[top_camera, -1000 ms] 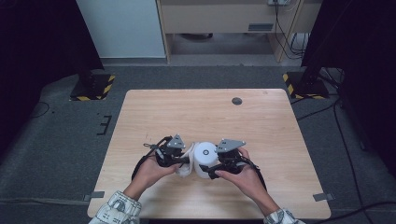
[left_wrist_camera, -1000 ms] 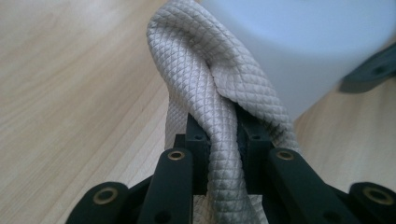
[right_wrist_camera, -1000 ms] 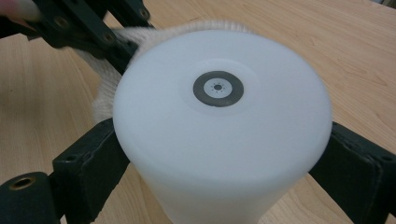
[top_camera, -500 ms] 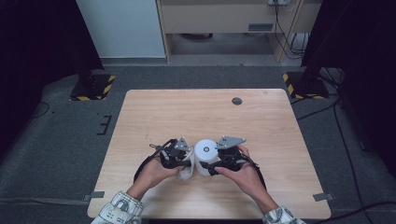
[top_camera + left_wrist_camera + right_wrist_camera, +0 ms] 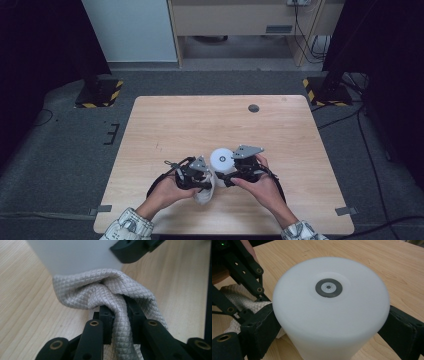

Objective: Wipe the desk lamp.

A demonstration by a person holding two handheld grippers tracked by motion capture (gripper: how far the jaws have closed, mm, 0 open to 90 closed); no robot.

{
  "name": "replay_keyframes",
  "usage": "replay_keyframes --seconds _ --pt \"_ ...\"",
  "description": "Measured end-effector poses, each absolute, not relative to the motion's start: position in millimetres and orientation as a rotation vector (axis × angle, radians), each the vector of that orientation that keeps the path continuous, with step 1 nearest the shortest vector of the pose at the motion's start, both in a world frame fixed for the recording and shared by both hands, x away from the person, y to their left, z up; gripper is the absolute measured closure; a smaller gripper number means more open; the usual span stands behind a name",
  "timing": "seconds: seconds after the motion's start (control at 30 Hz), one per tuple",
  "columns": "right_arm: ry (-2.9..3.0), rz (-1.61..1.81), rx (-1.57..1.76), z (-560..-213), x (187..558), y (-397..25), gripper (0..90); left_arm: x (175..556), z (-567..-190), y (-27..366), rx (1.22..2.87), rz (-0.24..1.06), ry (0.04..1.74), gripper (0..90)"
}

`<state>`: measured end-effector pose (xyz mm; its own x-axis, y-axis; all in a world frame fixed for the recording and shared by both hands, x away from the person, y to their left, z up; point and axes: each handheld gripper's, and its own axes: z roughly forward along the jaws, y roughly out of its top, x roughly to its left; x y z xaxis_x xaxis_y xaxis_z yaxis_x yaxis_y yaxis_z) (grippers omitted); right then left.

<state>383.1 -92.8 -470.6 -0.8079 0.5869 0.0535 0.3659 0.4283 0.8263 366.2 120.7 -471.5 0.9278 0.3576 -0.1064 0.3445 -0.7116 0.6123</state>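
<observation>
Lighting the table (image 5: 210,120) evenly from overhead — surroundings falling into near darkness at both sides. Blurring softly on the white cup (image 5: 329,307) up close, its rim glowing, overexposed — cloth (image 5: 110,292) weave staying sharp, wood beyond going soft.

White cup (image 5: 75,255): top and upper body cut off by left gripper view's upper edge. In right gripper view its base runs off the bottom edge and its rim is blurred. Grey cloth (image 5: 105,295): lower end hidden between the gripper links; in high view mostly under the left gripper (image 5: 202,176).
</observation>
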Motion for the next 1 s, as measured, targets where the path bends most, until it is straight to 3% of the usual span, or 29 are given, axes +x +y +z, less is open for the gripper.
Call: replay_keyframes --seconds 0.4,0.7,1.0 --pt "2.438 1.323 0.828 -470 383 -93 9.0 364 -481 114 2.430 0.007 0.466 77.1" --pt "2.440 1.318 0.831 -470 382 -93 9.1 378 -480 139 2.392 0.054 0.581 77.1" --pt "2.443 1.317 0.828 -470 382 -92 9.1 366 -481 117 2.418 0.021 0.484 76.9"
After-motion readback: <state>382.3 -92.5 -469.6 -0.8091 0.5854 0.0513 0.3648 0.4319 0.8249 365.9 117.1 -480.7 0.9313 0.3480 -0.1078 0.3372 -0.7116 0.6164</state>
